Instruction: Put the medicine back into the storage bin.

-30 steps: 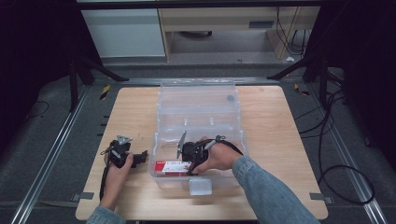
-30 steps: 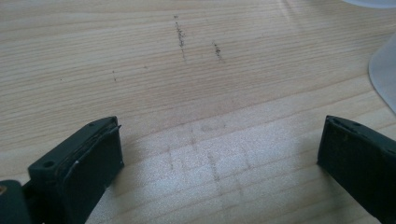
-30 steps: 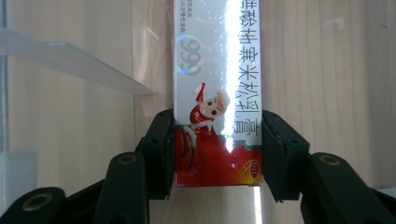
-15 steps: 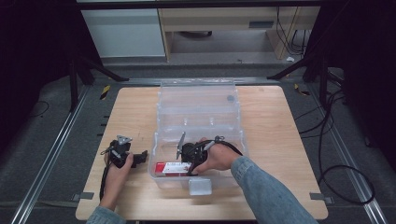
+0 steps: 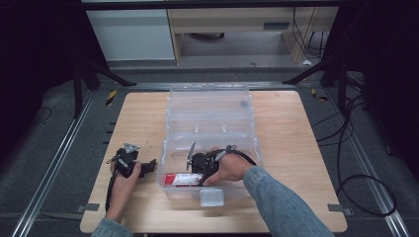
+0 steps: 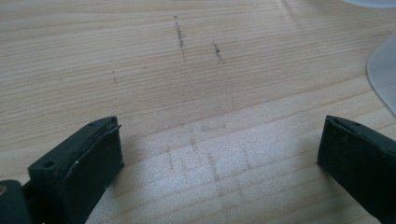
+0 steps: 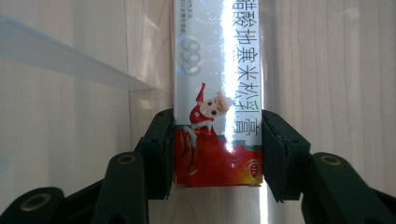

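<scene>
A red and white carton (image 5: 183, 178) with printed characters and a cartoon figure (image 7: 217, 93) lies flat in the front compartment of a clear plastic storage box (image 5: 253, 129). My right gripper (image 5: 191, 174) reaches into that compartment, and its two black jaws press the carton's red end from both sides (image 7: 217, 149). My left gripper (image 5: 149, 167) rests low over the bare wood just left of the box. Its jaws stand wide apart (image 6: 219, 154) with nothing between them.
The box's clear lid (image 5: 210, 98) lies open toward the far side, and a white latch (image 5: 211, 196) sticks out at its front. A curved edge of the box (image 6: 383, 70) shows at the right of the left gripper view. The wooden table (image 5: 296, 143) ends close behind the hands.
My right hand has shifted slightly left inside the box with the carton still between the jaws. The left gripper has stayed put.
</scene>
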The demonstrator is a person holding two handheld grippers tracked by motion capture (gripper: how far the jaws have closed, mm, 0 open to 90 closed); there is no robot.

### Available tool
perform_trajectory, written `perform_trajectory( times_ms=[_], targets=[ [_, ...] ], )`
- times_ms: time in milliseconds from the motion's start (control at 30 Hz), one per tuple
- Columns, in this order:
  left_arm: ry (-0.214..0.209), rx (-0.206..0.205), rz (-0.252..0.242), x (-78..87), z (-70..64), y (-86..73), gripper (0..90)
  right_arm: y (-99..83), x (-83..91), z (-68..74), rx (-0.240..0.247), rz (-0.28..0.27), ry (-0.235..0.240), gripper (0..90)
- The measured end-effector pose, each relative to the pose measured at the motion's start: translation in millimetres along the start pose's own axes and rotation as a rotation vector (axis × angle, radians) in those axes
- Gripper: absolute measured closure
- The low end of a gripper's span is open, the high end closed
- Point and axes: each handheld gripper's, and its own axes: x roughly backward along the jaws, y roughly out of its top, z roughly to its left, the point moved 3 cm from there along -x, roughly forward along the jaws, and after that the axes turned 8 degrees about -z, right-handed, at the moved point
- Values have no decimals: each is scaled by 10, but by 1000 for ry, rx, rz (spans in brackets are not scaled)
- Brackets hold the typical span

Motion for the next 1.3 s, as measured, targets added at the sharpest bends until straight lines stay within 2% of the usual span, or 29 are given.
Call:
perform_trajectory(
  times_ms=[167,367,433,567,633,767,800,833,867,900,933,1033,1067,1100,1133,1200,1233,1267,1300],
  targets=[
    [0,0,0,0,0,0,0,7,5,-12,-9,-6,-13,475],
    [0,0,0,0,0,0,0,70,117,9,-9,-45,-42,472],
    [0,0,0,0,0,0,0,75,155,9,-12,-67,-47,480],
    [-8,-6,1,7,-9,-4,0,60,284,20,-33,-109,-92,534],
    [-14,-8,0,13,-13,-6,0,52,344,40,-48,-131,-100,557],
    [-21,-10,0,32,-22,-5,27,53,443,83,-47,-161,-108,567],
    [-32,-3,-12,68,-29,3,32,55,522,113,-50,-183,-119,577],
    [-46,-22,-20,93,-36,8,36,55,568,127,-48,-193,-123,582],
    [-46,-22,-20,93,-36,8,43,55,568,127,-48,-193,-123,582],
    [-46,-41,-29,120,-39,14,43,54,613,140,-48,-203,-125,583],
    [-44,-56,-45,176,-41,24,53,48,705,158,-48,-217,-132,582],
    [-50,-48,-59,233,-34,33,53,41,792,165,-53,-237,-137,584],
    [-65,-47,-98,331,-35,53,87,27,909,165,-62,-263,-128,582],
    [-65,-47,-98,331,-35,53,95,17,975,162,-63,-269,-130,582],
    [-75,-53,-119,427,-42,69,94,9,1043,156,-67,-275,-140,582],
    [-90,-55,-133,509,-63,83,91,-15,1172,132,-74,-284,-155,582],
    [-90,-55,-133,509,-63,83,88,-15,1172,132,-74,-284,-155,582],
    [-100,-40,-141,565,-89,102,88,-38,1274,106,-73,-291,-165,572],
    [-100,-40,-141,565,-89,102,90,-38,1274,106,-73,-291,-165,572]
  ],
)
